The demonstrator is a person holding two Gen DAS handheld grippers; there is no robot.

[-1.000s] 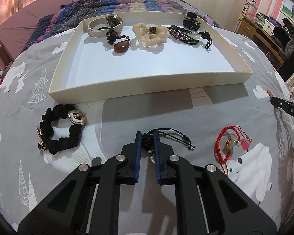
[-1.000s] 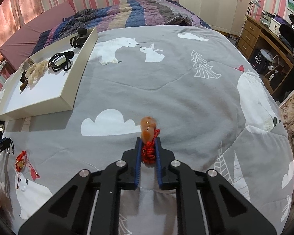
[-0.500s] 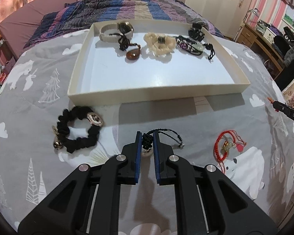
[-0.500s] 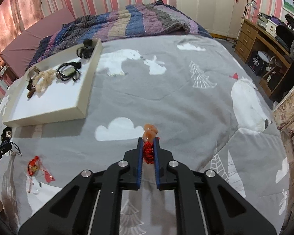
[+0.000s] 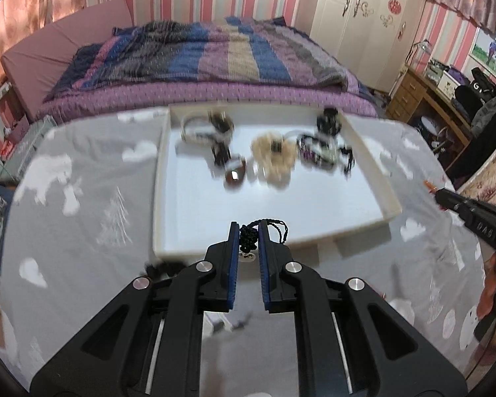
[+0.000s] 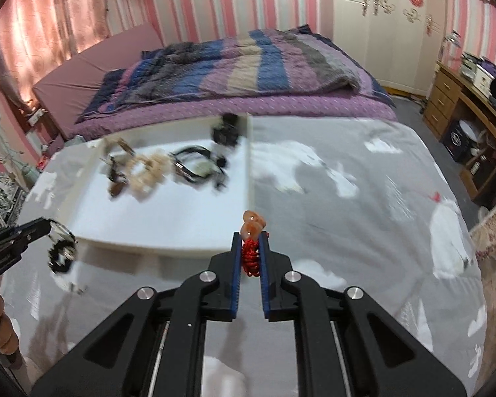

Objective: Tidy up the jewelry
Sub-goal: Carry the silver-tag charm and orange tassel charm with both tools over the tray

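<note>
My left gripper [image 5: 248,231] is shut on a black cord bracelet [image 5: 248,238] and holds it in the air above the near edge of the white tray [image 5: 160,178]. My right gripper [image 6: 249,243] is shut on a red cord charm with an orange stone [image 6: 253,225], lifted by the tray's right wall [image 6: 249,165]. The tray holds a white watch [image 5: 195,129], a brown pendant [image 5: 234,173], a cream scrunchie [image 5: 272,157] and dark bracelets [image 5: 320,152]. The left gripper's tip also shows in the right wrist view [image 6: 43,228].
A black scrunchie [image 6: 62,253] lies on the grey printed blanket [image 5: 82,205] left of the tray. A striped quilt [image 5: 198,56] lies on the bed behind. A wooden desk [image 5: 426,99] stands at the right. The right gripper [image 5: 446,198] shows at the right edge.
Both grippers have lifted their pieces off the blanket and moved towards the tray. The views are blurred by the motion.
</note>
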